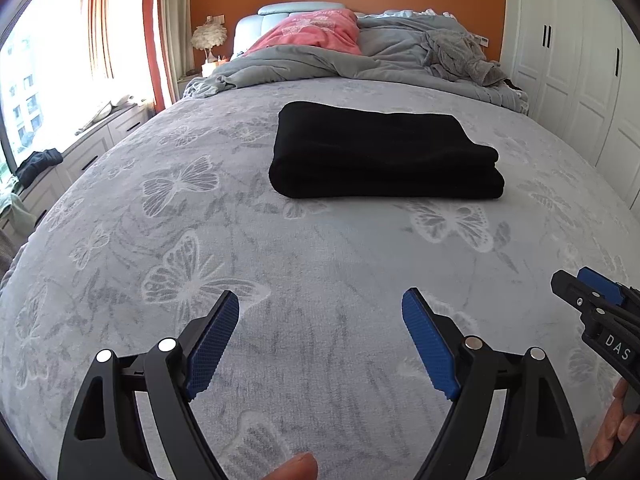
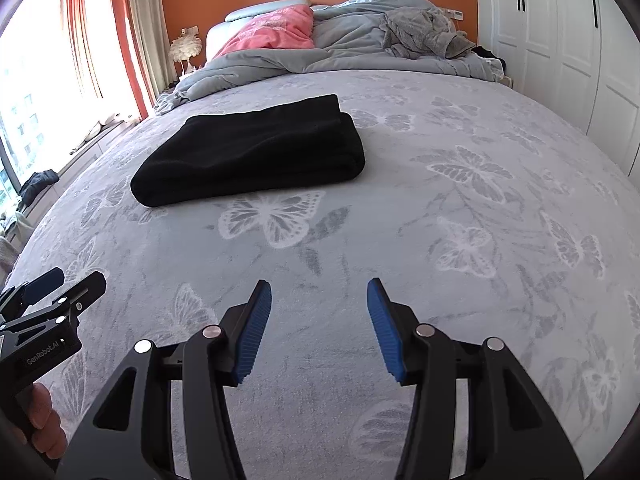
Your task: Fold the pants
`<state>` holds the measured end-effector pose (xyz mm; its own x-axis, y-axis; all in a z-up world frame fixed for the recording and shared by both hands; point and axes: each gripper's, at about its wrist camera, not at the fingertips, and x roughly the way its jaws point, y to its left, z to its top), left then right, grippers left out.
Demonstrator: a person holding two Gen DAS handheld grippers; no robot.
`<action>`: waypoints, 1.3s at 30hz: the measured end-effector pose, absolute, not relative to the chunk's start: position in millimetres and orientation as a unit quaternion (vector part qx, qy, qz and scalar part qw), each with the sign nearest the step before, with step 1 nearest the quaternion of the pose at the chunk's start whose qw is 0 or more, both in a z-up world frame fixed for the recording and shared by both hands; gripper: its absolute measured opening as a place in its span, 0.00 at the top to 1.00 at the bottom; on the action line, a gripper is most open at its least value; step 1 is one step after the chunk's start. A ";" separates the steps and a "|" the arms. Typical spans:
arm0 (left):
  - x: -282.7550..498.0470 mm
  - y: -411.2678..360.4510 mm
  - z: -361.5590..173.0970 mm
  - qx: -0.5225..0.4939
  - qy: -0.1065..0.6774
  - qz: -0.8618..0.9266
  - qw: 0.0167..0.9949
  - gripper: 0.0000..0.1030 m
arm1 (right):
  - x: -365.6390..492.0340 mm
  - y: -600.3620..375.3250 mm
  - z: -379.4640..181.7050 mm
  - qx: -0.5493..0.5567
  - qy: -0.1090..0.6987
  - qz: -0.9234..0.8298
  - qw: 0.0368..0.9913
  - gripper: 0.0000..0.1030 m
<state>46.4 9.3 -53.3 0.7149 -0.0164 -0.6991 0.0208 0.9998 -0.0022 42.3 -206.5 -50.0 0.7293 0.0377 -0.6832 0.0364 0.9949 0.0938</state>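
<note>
Black pants [image 1: 384, 152] lie folded into a thick rectangular stack on the grey butterfly bedspread [image 1: 280, 280]. They also show in the right wrist view [image 2: 252, 152], left of centre. My left gripper [image 1: 320, 304] is open and empty, held above the bedspread well short of the pants. My right gripper [image 2: 319, 292] is open and empty, also short of the pants and to their right. The right gripper shows at the right edge of the left wrist view [image 1: 592, 292]; the left gripper shows at the left edge of the right wrist view [image 2: 60, 284].
A crumpled grey duvet [image 1: 360, 60] and a pink pillow [image 1: 316, 32] lie at the head of the bed. White wardrobe doors [image 1: 580, 60] stand at the right. A window with orange curtains [image 1: 96, 20] and a low cabinet [image 1: 80, 152] are at the left.
</note>
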 end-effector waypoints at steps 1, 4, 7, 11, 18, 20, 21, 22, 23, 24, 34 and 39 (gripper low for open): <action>46.0 8.9 -53.1 0.005 0.376 -0.008 0.926 0.22 | 42.2 -206.2 -50.0 0.050 0.368 0.002 0.928 0.53; 44.7 5.7 -52.7 0.013 0.374 -0.009 0.927 0.22 | 41.4 -205.0 -49.7 0.050 0.368 0.002 0.929 0.53; 44.1 4.6 -52.5 0.017 0.373 -0.010 0.927 0.22 | 40.6 -204.3 -49.5 0.050 0.368 0.003 0.929 0.53; 43.7 3.1 -53.7 0.021 0.375 -0.010 0.927 0.22 | 39.8 -203.5 -49.1 0.051 0.368 0.004 0.928 0.53; 42.6 2.8 -53.8 0.022 0.373 -0.008 0.928 0.22 | 38.7 -201.8 -48.4 0.053 0.367 0.003 0.929 0.53; 41.4 2.2 -52.9 0.025 0.369 -0.007 0.929 0.22 | 38.8 -201.6 -48.9 0.052 0.368 0.004 0.928 0.53; 41.0 2.1 -52.6 0.026 0.368 -0.007 0.929 0.22 | 38.7 -201.5 -48.8 0.052 0.368 0.003 0.928 0.53; 40.2 1.7 -52.4 0.027 0.366 -0.006 0.930 0.22 | 38.6 -201.3 -48.8 0.053 0.368 0.004 0.928 0.53; 39.7 1.2 -52.5 0.029 0.365 -0.004 0.930 0.22 | 38.5 -200.5 -48.8 0.053 0.369 0.005 0.928 0.53; 39.2 0.7 -52.5 0.031 0.365 -0.003 0.931 0.22 | 38.2 -199.9 -48.6 0.052 0.368 0.005 0.928 0.53; 39.5 -1.4 -50.3 0.035 0.362 -0.007 0.932 0.22 | 37.6 -198.7 -48.6 0.053 0.367 0.005 0.929 0.53; 40.2 -1.9 -51.4 0.037 0.364 -0.008 0.931 0.22 | 37.5 -198.6 -48.6 0.053 0.367 0.005 0.929 0.53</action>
<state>40.2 -1.9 -51.4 0.7345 0.0127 -0.6785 0.0407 0.9972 0.0628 37.5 -198.6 -48.6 0.7300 0.0476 -0.6818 0.0308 0.9943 0.1023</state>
